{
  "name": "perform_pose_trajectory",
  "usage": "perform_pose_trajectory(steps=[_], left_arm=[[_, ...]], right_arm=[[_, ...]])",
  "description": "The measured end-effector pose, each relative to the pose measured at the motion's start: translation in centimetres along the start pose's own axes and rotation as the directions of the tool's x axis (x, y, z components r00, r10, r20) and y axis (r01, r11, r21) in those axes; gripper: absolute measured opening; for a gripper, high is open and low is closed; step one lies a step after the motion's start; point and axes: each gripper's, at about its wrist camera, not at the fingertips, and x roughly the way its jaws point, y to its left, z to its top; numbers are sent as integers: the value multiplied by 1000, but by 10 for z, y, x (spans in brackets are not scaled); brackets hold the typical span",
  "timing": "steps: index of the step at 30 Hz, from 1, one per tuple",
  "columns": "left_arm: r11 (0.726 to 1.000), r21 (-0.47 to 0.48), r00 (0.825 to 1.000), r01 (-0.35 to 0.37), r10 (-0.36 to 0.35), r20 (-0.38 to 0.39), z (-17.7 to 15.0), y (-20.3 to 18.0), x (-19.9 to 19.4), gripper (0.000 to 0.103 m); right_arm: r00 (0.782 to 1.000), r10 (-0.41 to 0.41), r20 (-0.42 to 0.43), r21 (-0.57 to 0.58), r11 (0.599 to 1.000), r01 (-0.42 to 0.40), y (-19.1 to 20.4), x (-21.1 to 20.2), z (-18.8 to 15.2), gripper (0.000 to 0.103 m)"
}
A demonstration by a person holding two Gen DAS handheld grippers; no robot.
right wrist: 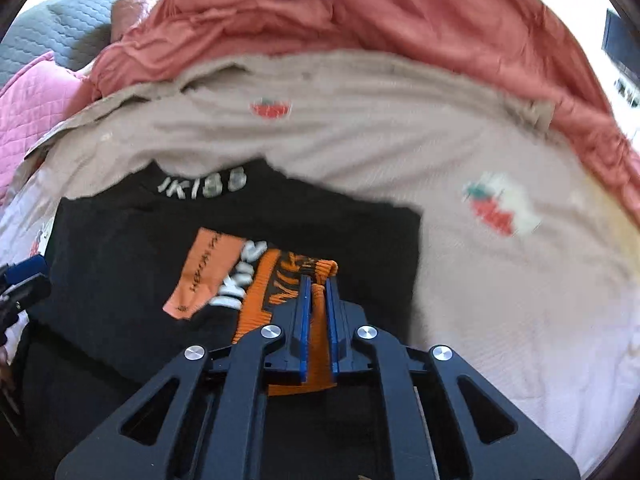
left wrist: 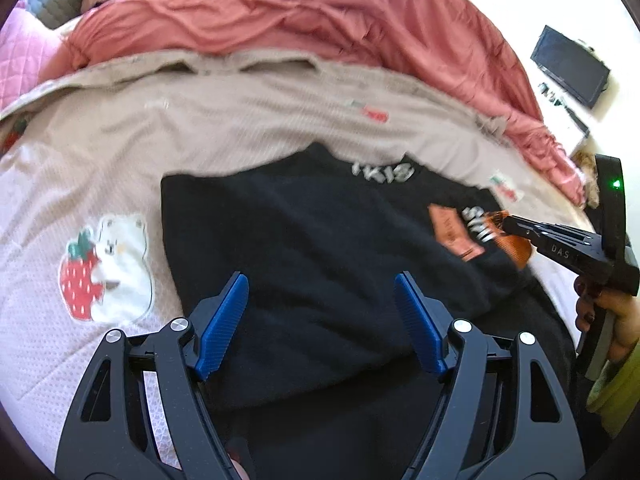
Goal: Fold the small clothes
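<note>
Your right tongs (right wrist: 316, 280) pointed steeply down, pinching the orange ribbed cuff (right wrist: 320, 270) of the black knit sweater (left wrist: 312, 248); your left tongs (left wrist: 321, 292) hovered wide apart above it, empty.

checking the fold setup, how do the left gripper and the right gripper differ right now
The left gripper stands open with nothing between its pads, hovering over the black garment. The right gripper is shut on the garment's orange ribbed cuff. Both have blue pads on black frames and point down at the same garment.
</note>
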Motion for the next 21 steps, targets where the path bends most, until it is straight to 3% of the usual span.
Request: perform_pose_trajectory(steps=[4, 9, 14, 16, 19, 21], left_arm=[[1000, 12, 1000, 2, -2, -21, -2, -4, 4, 68], [999, 24, 995, -40, 42, -91, -8, -2, 19, 68], [998, 37, 993, -60, 63, -96, -9, -2, 19, 68], [998, 24, 994, -60, 62, -88, -7, -1, 16, 68], [999, 6, 999, -42, 42, -34, -1, -2, 2, 70], [999, 22, 999, -49, 49, 5, 2, -5, -6, 72]], right_arm=[[997, -79, 17, -39, 996, 80, -7, -2, 6, 6], [986, -133, -98, -60, 990, 128, -9, 31, -8, 7], [981, -165, -103, -68, 985, 158, -5, 38, -13, 9], [981, -163, -101, -43, 986, 159, -8, 33, -10, 17], [990, -130, -55, -4, 991, 130, -8, 14, -8, 20], [993, -114, -10, -18, 993, 114, -1, -1, -9, 29]])
